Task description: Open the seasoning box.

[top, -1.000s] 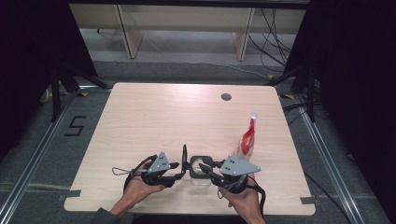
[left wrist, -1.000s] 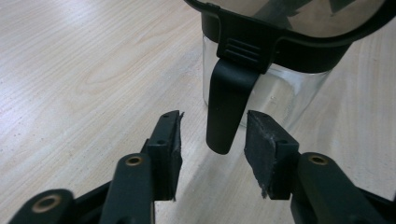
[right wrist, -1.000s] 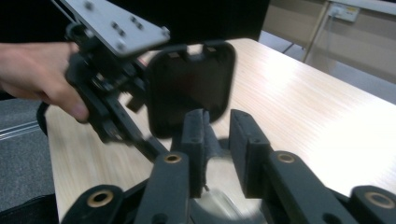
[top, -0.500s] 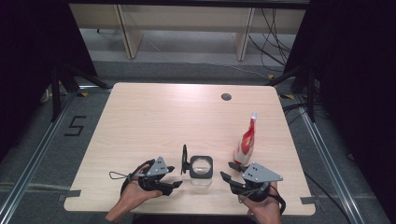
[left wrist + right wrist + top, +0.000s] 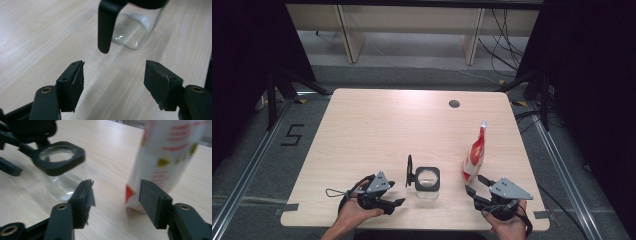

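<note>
**Glass jar sitting free between both tongs**

The clear square glass jar with a black rim (image 5: 427, 180) stands upright near the front edge of the pale wooden tabletop (image 5: 377, 130), its black hinged lid (image 5: 409, 171) flipped up on the left. The red-and-white standing pouch (image 5: 475, 156) is just right of it. Left tongs (image 5: 393, 204) and right tongs (image 5: 475, 185) have just been opening, both wide with nothing between them.

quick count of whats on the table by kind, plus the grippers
glass jar with black rim and flipped-up lid: 1
red and white pouch, upright: 1
hand-held grippers, left gripper and right gripper, both open: 2
total: 4
</note>
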A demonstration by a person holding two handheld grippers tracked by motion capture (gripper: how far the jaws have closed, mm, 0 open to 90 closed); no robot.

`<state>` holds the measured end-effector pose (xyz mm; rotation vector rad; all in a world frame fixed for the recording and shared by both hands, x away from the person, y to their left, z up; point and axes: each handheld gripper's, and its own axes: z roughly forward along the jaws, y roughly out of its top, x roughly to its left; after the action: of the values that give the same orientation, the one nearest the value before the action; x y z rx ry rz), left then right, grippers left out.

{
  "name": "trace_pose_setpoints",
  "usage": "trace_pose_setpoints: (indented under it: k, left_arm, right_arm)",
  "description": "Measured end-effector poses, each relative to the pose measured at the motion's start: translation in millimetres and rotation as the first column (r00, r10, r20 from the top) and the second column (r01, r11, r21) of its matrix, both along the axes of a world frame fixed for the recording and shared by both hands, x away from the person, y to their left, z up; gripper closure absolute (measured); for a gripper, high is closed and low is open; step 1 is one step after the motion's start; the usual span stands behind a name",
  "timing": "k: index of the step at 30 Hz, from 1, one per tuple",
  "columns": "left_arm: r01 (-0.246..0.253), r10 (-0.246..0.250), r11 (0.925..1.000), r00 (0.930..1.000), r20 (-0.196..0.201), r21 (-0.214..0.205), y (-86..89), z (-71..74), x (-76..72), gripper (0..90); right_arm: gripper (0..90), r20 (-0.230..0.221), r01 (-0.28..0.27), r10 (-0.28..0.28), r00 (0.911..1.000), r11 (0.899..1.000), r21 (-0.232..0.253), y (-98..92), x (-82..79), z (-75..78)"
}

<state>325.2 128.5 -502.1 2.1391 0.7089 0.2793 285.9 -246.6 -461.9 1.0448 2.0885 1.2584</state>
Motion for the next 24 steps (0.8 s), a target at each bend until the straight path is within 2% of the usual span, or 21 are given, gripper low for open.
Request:
trace_pose_setpoints:
  k: [1, 3, 4, 6, 7, 8, 9, 10, 11, 12, 14, 15, 16, 17, 19, 20, 22, 23, 24]
  left_arm:
    - [-0.021, 0.021, 0.9996, 0.9998, -0.002, -0.018, 0.0, -0.2, -0.3, 31.3]
    - [-0.028, 0.028, 0.9995, 0.9996, -0.006, -0.016, 2.0, 0.3, -1.2, 30.5]
    - [-0.028, 0.028, 0.9996, 0.9996, -0.004, -0.008, 3.0, 0.7, -2.8, 30.1]
    - [-0.011, 0.011, 0.9999, 0.9999, 0.000, -0.002, 3.8, 1.0, -3.0, 29.6]
    - [-0.010, 0.010, 0.9999, 0.9999, -0.001, 0.001, 3.9, 0.9, -3.9, 29.6]
    - [-0.017, 0.017, 0.9998, 0.9998, -0.009, -0.008, 3.2, 0.4, -6.1, 29.3]
    - [-0.012, 0.012, 0.9999, 0.9999, -0.006, -0.001, 3.3, 0.8, -6.6, 29.2]
    - [-0.004, 0.004, 0.9999, 0.9999, -0.016, 0.014, 3.8, 1.4, -7.1, 29.1]
    - [-0.007, 0.007, 0.9999, 0.9999, -0.009, 0.009, 2.9, 0.7, -7.7, 28.9]
    - [-0.013, 0.014, 0.9997, 0.9999, -0.009, 0.018, 2.7, 0.7, -8.4, 28.8]
    - [0.007, -0.007, 0.9999, 1.0000, 0.005, 0.014, 1.6, 0.4, -8.7, 28.6]
    - [0.003, -0.003, 0.9996, 1.0000, -0.002, 0.029, 2.0, 0.6, -9.0, 28.6]
    - [0.004, -0.004, 0.9999, 0.9999, -0.012, 0.015, 0.9, 0.3, -10.2, 28.6]
    - [0.016, -0.016, 0.9996, 0.9999, 0.004, 0.025, 1.1, 0.5, -9.4, 28.6]
    - [0.003, -0.003, 0.9998, 0.9999, -0.010, 0.018, -0.2, -0.8, -10.4, 28.6]
    - [0.004, -0.003, 0.9995, 1.0000, -0.006, 0.031, 0.2, -1.0, -9.8, 28.6]
    - [0.012, -0.012, 0.9992, 0.9999, 0.001, 0.037, 0.5, -1.5, -9.1, 28.7]
    - [-0.006, 0.006, 0.9997, 0.9999, -0.015, 0.025, 0.0, -2.6, -9.8, 28.7]
    - [-0.012, 0.013, 0.9994, 0.9999, -0.011, 0.031, 0.4, -2.6, -9.3, 28.7]
  right_arm:
    - [41.1, 0.001, 0.009, -0.009, 1.0000, 1.000, 0.005, -1.9, 1.0, -0.7]
    - [37.7, 0.003, 0.043, -0.043, 0.9991, 0.999, 0.007, -5.5, 2.7, -2.9]
    - [35.4, -0.011, 0.064, -0.064, 0.9979, 0.998, 0.025, -8.2, 4.8, -4.8]
    - [34.7, 0.002, 0.076, -0.076, 0.9971, 0.997, 0.017, -9.4, 5.7, -5.8]
    - [34.6, -0.016, 0.084, -0.084, 0.9963, 0.996, 0.028, -10.7, 6.2, -6.1]
    - [34.4, 0.001, 0.095, -0.095, 0.9955, 0.995, 0.005, -12.5, 7.3, -6.8]
    - [33.0, -0.018, 0.133, -0.132, 0.9911, 0.991, 0.026, -11.7, 6.4, -7.7]
    - [31.7, 0.022, 0.123, -0.123, 0.9921, 0.992, 0.001, -15.2, 11.2, -9.4]
    - [30.9, -0.001, 0.132, -0.132, 0.9912, 0.991, 0.013, -15.9, 12.0, -9.2]
    - [30.5, 0.010, 0.148, -0.148, 0.9889, 0.989, 0.014, -16.6, 13.8, -10.1]
    - [28.0, 0.005, 0.164, -0.164, 0.9865, 0.986, 0.022, -17.5, 16.9, -10.5]
    - [26.7, 0.027, 0.178, -0.178, 0.9836, 0.984, 0.029, -16.4, 20.2, -11.8]
    - [25.6, 0.028, 0.181, -0.182, 0.9830, 0.983, 0.036, -15.2, 22.0, -12.5]
    - [25.6, 0.028, 0.181, -0.182, 0.9830, 0.983, 0.036, -15.2, 22.0, -12.5]
    - [24.6, 0.017, 0.186, -0.187, 0.9823, 0.982, 0.023, -12.9, 23.8, -12.8]
    - [25.2, 0.034, 0.184, -0.184, 0.9822, 0.983, 0.011, -11.5, 25.6, -13.4]
    - [25.1, 0.032, 0.186, -0.187, 0.9819, 0.982, 0.020, -8.0, 28.5, -15.0]
    - [24.6, 0.045, 0.187, -0.188, 0.9812, 0.982, 0.009, -7.8, 29.9, -15.3]
    - [24.3, 0.036, 0.185, -0.185, 0.9820, 0.983, 0.017, -5.8, 31.9, -15.6]
